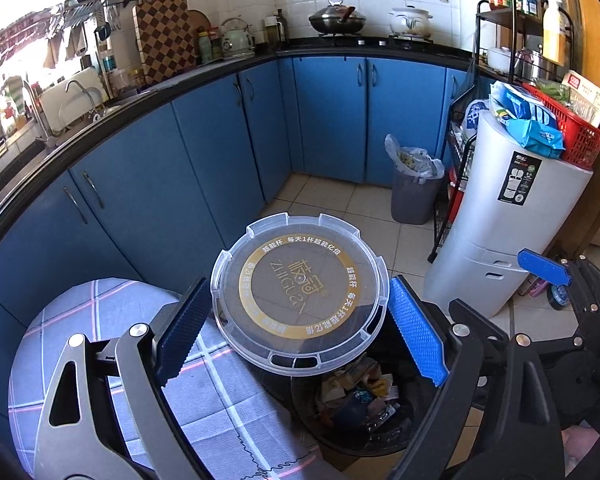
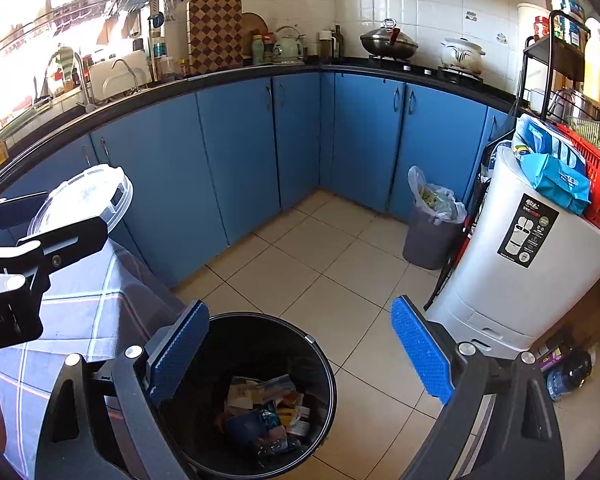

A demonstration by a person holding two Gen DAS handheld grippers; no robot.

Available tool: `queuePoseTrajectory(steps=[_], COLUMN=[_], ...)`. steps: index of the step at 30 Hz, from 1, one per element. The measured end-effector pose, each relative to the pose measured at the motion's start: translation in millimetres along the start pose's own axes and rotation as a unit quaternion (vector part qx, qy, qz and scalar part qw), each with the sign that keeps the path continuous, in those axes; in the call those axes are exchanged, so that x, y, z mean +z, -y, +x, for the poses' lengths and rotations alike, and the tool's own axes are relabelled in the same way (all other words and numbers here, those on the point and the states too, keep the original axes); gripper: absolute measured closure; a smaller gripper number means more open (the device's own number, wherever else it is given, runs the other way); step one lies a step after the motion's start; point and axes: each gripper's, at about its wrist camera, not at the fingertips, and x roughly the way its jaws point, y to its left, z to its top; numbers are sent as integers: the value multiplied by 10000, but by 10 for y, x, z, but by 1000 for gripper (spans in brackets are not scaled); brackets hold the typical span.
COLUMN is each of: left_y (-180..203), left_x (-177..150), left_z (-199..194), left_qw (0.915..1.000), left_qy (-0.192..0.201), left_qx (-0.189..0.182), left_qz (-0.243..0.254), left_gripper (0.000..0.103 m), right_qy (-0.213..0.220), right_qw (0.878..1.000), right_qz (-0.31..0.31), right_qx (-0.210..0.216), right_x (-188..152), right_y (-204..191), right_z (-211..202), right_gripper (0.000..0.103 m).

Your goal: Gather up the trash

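While the left gripper [image 1: 300, 326] is clamped on a clear plastic lid [image 1: 300, 292] (gold ring and lettering on its face), gripped edge to edge by both pads, the lid hangs just above a black trash bin [image 1: 364, 412] of wrappers, beside a checked tablecloth [image 1: 80, 320]. The right gripper [image 2: 300, 350] stands apart and empty over the same bin.
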Motion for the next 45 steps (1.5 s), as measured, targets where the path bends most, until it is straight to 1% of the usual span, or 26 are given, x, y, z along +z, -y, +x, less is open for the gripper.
queuePoseTrajectory(steps=[2,3,4,5,8,15,25,35,41,45], left_y=[9,0,-11,-31,-84,-173,-182,-186,-203,-184], left_x=[5,5,7,6,12,-4,-32,-50,-73,-95], left_z=[3,4,2,-12,-36,-10,-19,-41,-24,11], left_qw=[10000,10000,9999,9998,9998,9993,9994,9994,9992,9985], left_qy=[-3,-28,-40,-31,2,-129,-125,-142,-225,-425], left_qx=[-6,-47,-98,-161,-137,-150,-106,-137,-180,-236], left_qz=[13,2,-19,-63,-158,-302,-295,-278,-295,-260], left_gripper=[13,6,3,3,3,3,3,3,3,3], right_qy=[4,11,14,18,29,37,57,67,102,104], right_qw=[10000,10000,10000,10000,10000,9999,9999,9998,9998,9998], right_qz=[-8,-23,-37,-57,-79,-97,-103,-120,-100,-93], right_qx=[11,16,17,10,25,83,121,124,126,145], right_x=[-3,-1,3,4,9,9,7,13,27,51], right_y=[-6,-14,-20,-32,-57,-100,-127,-151,-163,-163], right_z=[-3,-5,-6,-5,-6,-14,-45,-61,-95,-104], right_gripper=[13,13,13,13,13,13,13,13,13,13])
